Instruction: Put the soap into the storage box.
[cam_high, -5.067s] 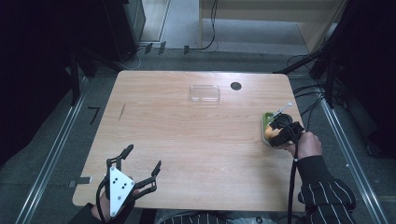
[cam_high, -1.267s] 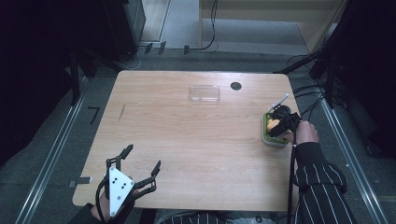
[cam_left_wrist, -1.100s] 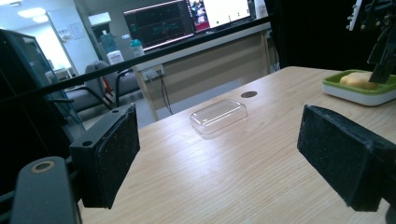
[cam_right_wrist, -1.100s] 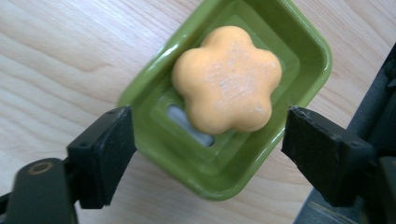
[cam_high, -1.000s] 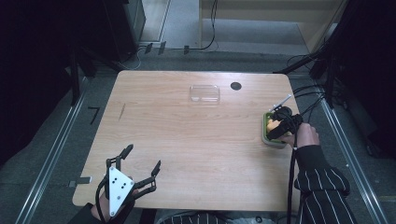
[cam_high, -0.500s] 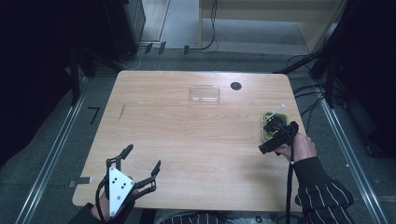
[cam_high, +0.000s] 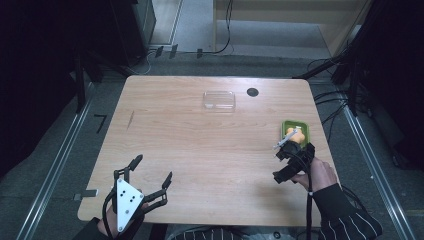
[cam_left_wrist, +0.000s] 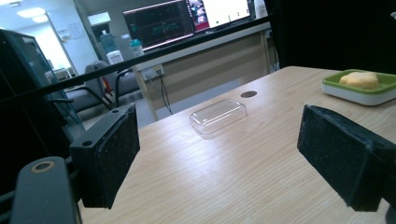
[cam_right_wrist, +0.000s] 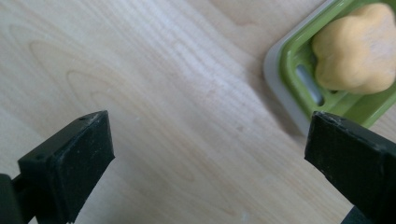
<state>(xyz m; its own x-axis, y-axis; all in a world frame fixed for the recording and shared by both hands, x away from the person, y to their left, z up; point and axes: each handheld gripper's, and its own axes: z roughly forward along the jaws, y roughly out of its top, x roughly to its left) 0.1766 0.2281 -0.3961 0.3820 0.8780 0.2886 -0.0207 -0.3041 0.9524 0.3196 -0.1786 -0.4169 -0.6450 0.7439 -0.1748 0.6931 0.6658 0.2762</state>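
Note:
A green soap dish (cam_high: 304, 131) stands near the table's right edge with a yellow-orange soap (cam_high: 295, 135) lying in it. My right gripper (cam_high: 280, 165) is open just in front of the dish, on the person's side, and holds nothing. In the right gripper view the dish (cam_right_wrist: 290, 78) and soap (cam_right_wrist: 355, 46) lie at the upper right, beyond the open right gripper (cam_right_wrist: 210, 158). My left gripper (cam_high: 151, 169) is open and empty at the near left corner. The left gripper view shows the left gripper (cam_left_wrist: 229, 158) wide open, with the dish (cam_left_wrist: 359, 92) and soap (cam_left_wrist: 359, 79) far off.
A clear plastic lid (cam_high: 219, 100) lies at the far middle of the table, also seen as the lid (cam_left_wrist: 218, 115) ahead of the left jaws. A dark round hole (cam_high: 252, 92) sits right of it. Cables run along the floor past the right table edge (cam_high: 320, 135).
My right gripper has drawn back from the green dish toward the person, its jaws apart, and the soap stays in the dish. The left gripper has not moved.

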